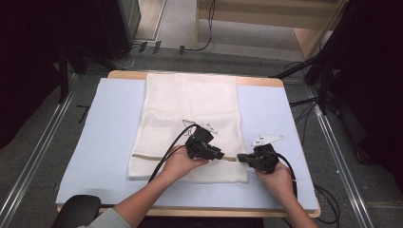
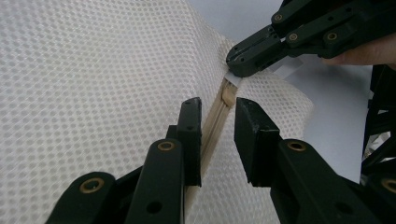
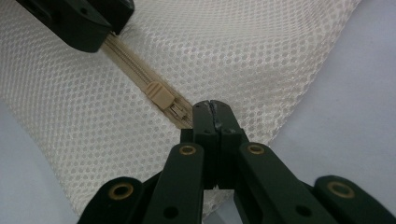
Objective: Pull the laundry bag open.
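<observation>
One zipper [image 1: 190, 157] runs crosswise between both tongs.

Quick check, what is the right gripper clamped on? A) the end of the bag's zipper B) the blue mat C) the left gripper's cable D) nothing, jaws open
A: in the right gripper view the right gripper has its jaws closed together on the end of the tan zipper of the white mesh bag, just past the zipper pull.

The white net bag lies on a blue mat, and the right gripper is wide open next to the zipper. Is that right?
Not quite. The right gripper is shut, pinching the end of the zipper, as the right gripper view shows. The rest holds: the white net bag lies on the blue mat.
</observation>
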